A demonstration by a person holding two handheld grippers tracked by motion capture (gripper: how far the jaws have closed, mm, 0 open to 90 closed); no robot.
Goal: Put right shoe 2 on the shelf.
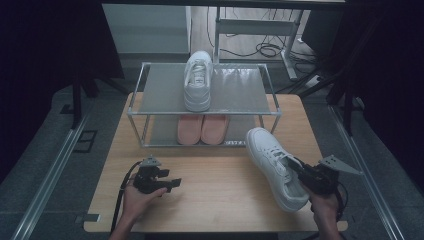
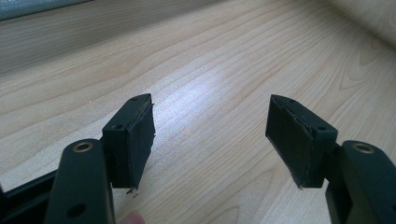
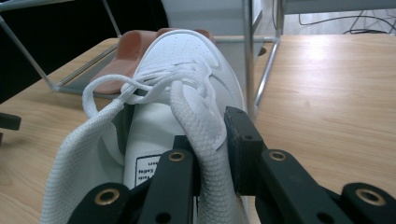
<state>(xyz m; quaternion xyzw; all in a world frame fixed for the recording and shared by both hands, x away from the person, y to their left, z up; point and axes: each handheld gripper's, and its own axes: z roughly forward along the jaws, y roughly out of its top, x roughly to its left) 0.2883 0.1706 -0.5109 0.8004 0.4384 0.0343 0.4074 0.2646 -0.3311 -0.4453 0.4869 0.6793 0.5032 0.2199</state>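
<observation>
A white lace-up sneaker [image 1: 274,165] is lying at the right side of the bench [image 1: 210,200], its toe pointing toward the shoe rack [image 1: 150,95] and its heel toward the person. Its laces are tied loosely over a perforated toe. The right gripper [image 3: 212,154] is pinching the knitted collar at its heel opening.

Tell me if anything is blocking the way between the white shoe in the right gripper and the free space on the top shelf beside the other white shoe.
Nothing visible blocks it. The right gripper holds the white shoe by its collar in front of the rack. The top shelf is bare to the right of the other white shoe. The pink shoes sit on the shelf below.
</observation>
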